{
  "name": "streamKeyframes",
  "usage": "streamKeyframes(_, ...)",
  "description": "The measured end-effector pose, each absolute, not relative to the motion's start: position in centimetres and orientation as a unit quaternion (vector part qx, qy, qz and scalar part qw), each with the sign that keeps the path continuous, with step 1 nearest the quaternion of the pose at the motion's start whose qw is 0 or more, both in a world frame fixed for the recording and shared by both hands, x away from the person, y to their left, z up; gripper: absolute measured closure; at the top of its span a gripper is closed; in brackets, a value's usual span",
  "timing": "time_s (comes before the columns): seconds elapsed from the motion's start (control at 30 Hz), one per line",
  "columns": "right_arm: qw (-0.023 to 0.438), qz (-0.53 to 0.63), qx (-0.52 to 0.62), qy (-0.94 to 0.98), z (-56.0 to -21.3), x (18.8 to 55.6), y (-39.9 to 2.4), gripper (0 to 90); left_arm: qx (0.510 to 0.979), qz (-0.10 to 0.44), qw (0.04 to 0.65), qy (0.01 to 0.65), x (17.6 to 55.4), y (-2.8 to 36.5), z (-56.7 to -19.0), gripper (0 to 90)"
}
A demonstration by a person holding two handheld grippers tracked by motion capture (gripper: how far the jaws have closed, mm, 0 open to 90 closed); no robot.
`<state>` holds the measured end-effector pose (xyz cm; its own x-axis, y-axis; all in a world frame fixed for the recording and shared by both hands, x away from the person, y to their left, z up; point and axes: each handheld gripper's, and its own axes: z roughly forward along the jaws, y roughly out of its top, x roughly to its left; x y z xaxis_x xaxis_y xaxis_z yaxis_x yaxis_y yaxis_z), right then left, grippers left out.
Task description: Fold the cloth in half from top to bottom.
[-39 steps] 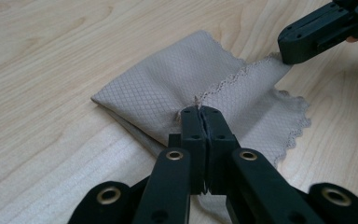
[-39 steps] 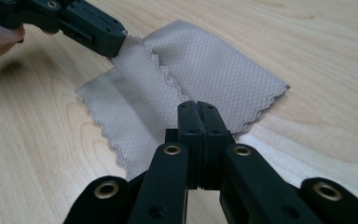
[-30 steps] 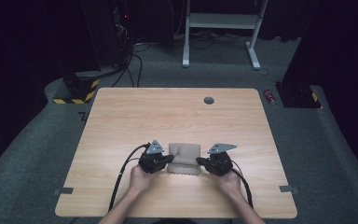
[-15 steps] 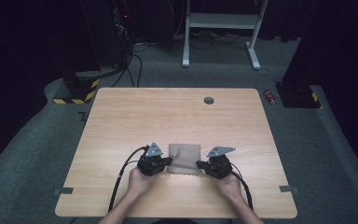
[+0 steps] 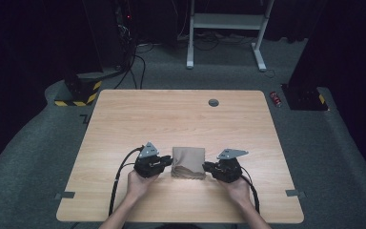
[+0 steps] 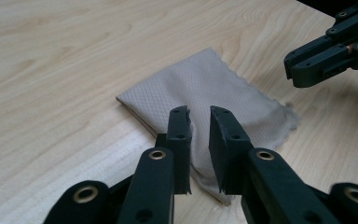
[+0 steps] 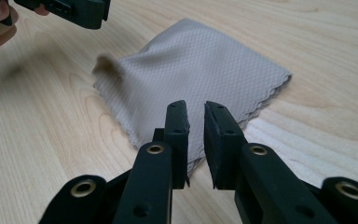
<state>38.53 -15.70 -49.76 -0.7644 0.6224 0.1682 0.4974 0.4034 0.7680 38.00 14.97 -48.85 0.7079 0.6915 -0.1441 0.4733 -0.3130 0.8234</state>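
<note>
I am holding my left gripper (image 5: 170,165) low over the table (image 5: 124,119), just beside the left edge of the folded beige cloth (image 5: 188,161). Its jaws have just been opening, and they are now standing a small way apart, released. In the left gripper view (image 6: 198,112) the cloth's near edge is lying under and between the two black jaws, but the pads are not pressing on it; whether the left jaw is brushing the fabric I cannot tell.

The cloth is lying at about six o'clock on the table, near my edge and between my two grippers. It is folded into a rough square; its far part is lying flat, while the near edge at six o'clock is rumpled and slightly lifted. In the left gripper view (image 6: 205,88) its folded corner is pointing toward nine o'clock.

I am holding my right gripper (image 5: 206,167) at the three o'clock side of the cloth, just beside its right edge. Its jaws have also just been opening, and they are standing slightly apart, released. In the right gripper view (image 7: 196,109) the cloth (image 7: 200,70) is spreading out beyond the tips, its edge reaching under them, with one corner puffed up at ten o'clock.
</note>
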Motion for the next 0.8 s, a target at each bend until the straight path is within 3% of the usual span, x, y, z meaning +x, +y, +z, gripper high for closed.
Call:
streamKeyframes(0.37, 0.077, 0.401, 0.347, 0.844, -50.8, 39.1, -13.7, 77.8, 0.843, 0.129, 0.394, 0.343, 38.2, 12.0, -50.2, 63.2)
streamKeyframes(0.6, 0.115, 0.36, 0.322, 0.868, -51.4, 38.1, -13.5, 71.1, 0.864, 0.143, 0.351, 0.332, 36.4, 12.8, -51.4, 58.5)
streamKeyframes(0.8, 0.117, 0.36, 0.323, 0.867, -51.6, 37.7, -14.0, 69.9, 0.862, 0.14, 0.351, 0.338, 35.8, 13.9, -51.1, 56.6)
